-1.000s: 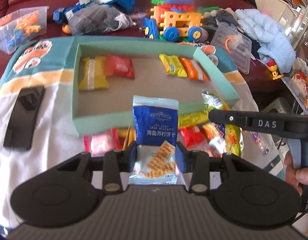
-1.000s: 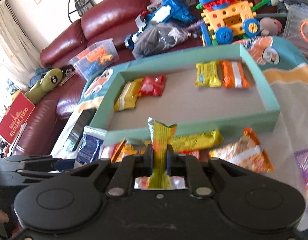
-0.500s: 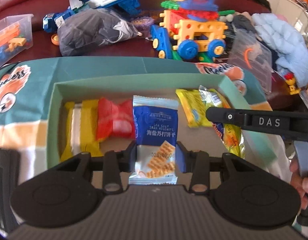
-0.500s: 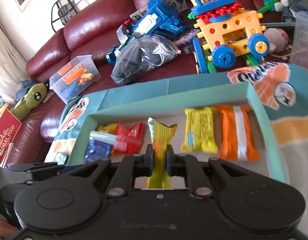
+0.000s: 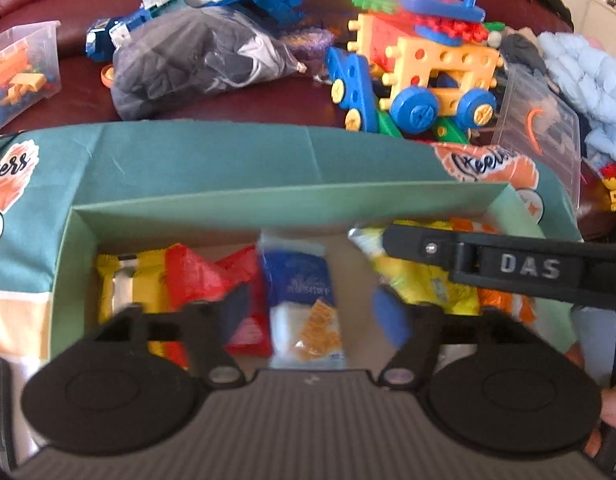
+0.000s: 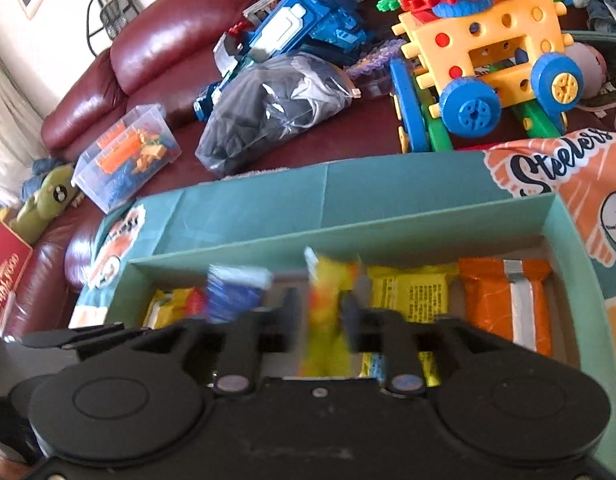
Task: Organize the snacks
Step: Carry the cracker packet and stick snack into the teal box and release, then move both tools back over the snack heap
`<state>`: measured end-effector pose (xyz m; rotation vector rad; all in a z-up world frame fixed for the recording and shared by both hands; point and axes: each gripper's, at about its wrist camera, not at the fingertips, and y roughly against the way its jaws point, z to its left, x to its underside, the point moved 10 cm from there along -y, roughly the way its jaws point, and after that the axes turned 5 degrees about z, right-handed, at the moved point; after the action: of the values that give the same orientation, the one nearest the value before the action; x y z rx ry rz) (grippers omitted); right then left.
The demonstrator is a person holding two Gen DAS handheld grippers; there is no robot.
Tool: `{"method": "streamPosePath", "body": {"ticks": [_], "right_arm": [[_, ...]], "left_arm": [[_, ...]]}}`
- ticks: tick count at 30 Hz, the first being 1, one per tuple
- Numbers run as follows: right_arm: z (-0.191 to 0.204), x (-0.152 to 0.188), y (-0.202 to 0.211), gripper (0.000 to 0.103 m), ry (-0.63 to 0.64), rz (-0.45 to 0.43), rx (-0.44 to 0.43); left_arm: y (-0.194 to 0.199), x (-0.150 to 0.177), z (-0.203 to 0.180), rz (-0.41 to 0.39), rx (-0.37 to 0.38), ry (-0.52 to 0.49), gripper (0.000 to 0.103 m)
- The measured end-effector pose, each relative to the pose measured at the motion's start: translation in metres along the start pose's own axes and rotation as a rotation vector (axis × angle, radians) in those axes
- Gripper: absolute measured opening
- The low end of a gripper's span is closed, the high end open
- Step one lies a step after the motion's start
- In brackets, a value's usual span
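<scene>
box (image 5: 268, 204): on cloth (image 5: 212, 152), before sofa (image 6: 180, 48) | biscuit packet (image 5: 304, 304): in box, middle | toy truck (image 5: 427, 76): behind box, right

Both black claws (image 5: 311, 316) (image 6: 319, 308) have round-lobed bodies, silver screws and a white "DAS" marking.

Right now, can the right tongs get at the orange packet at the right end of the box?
Probably yes. The orange packet lies flat and uncovered in the green box, just right of the right tongs, whose jaws have just been opening around a yellow packet that must drop clear first.
</scene>
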<state>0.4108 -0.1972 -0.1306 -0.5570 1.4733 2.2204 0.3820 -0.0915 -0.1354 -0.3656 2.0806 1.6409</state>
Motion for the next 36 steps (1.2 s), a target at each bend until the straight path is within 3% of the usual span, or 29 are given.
{"method": "streamPosePath", "body": {"ticks": [1, 2, 7, 13, 19, 28, 36], "right_arm": [[0.0, -0.001, 0.003, 0.071, -0.007, -0.011, -0.007], [0.001, -0.001, 0.006, 0.078, -0.006, -0.023, -0.01], [0.008, 0.003, 0.02, 0.1, -0.004, -0.032, -0.021], [0.018, 0.014, 0.049, 0.103, 0.006, -0.036, -0.014], [0.029, 0.04, 0.096, 0.103, -0.008, -0.05, -0.015], [0.047, 0.115, 0.155, 0.103, -0.013, -0.035, -0.009], [0.055, 0.18, 0.174, 0.103, -0.038, 0.009, -0.028]], "left_arm": [[0.003, 0.0, 0.0, -0.012, -0.01, -0.003, 0.087], [0.006, 0.0, 0.0, -0.023, -0.026, -0.009, 0.092], [0.021, 0.005, -0.001, -0.019, -0.021, 0.003, 0.099], [0.06, 0.019, -0.004, -0.044, -0.012, 0.011, 0.103], [0.103, 0.053, -0.012, -0.045, 0.003, 0.005, 0.103], [0.156, 0.128, -0.013, -0.033, 0.011, -0.012, 0.103], [0.176, 0.197, 0.015, 0.022, -0.031, 0.004, 0.103]]}}
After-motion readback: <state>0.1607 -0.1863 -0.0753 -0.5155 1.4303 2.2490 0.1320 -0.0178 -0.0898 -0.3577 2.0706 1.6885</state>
